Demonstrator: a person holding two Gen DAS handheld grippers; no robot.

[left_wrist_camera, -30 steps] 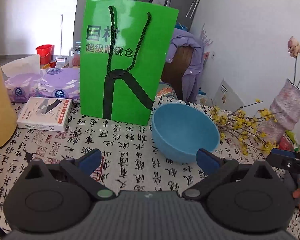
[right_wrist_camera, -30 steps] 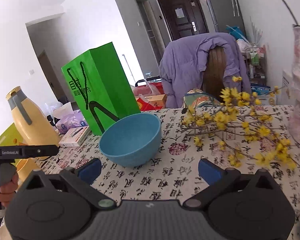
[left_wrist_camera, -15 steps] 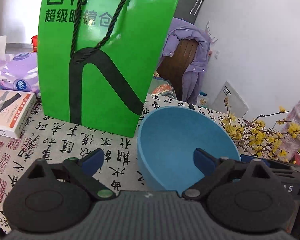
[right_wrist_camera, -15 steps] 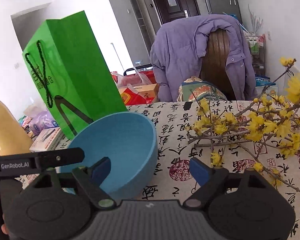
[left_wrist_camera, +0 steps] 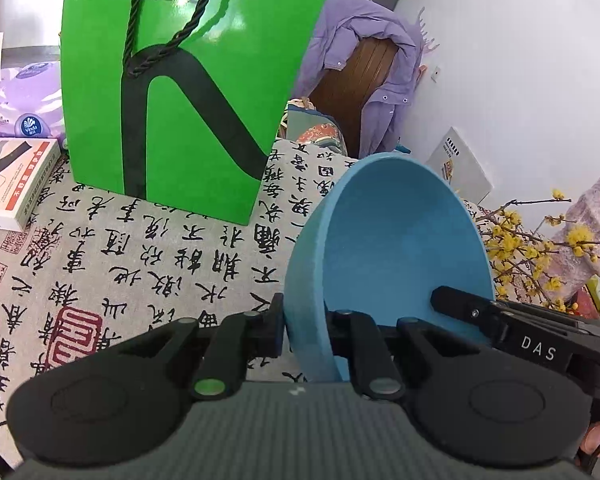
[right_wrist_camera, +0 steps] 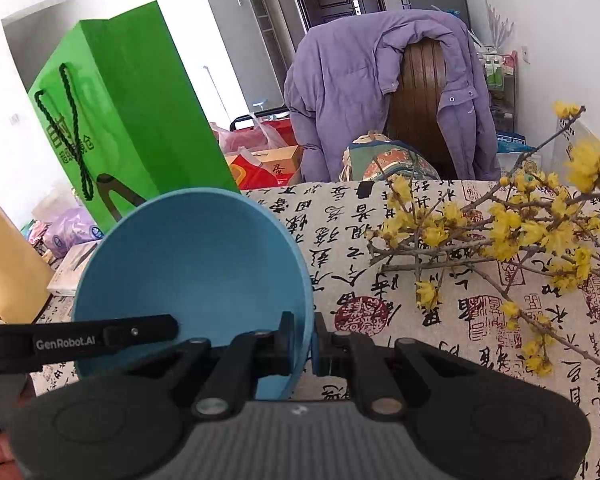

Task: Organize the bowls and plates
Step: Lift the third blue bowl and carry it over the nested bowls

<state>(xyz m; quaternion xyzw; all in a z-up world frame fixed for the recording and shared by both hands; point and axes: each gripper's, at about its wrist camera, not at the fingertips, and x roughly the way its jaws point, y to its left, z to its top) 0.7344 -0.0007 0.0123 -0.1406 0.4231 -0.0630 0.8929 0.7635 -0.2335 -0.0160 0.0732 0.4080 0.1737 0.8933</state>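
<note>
- Left wrist view: the left tongs have just been closing and now pinch the left wall of the blue bowl, one finger outside the rim, the other inside.
- The bowl sits on the desk, which wears a calligraphy-print cloth, toward the right of centre and near the camera.
- The green paper bag stands upright just beyond the bowl's far-left edge; a narrow strip of cloth shows between them.
- A flat white box lies at the far left, with bare cloth between it and the bowl: the widest open room is there.
- Yellow flowering branches crowd the bowl's right edge, and the other tongs' black arm reaches over its right rim.
- Right wrist view: the right tongs have just been closing and now clench the bowl's right rim, with the wall between the fingers.
- The left tongs' arm crosses the bowl's near-left rim.
- The branches spread over the cloth to the right, near the bowl but apart from it.
- The bag rises behind the bowl's far-left edge; a yellow jug stands at the left.
- Open cloth lies between the bowl's right side and the branches, out to the desk's far edge.
</note>
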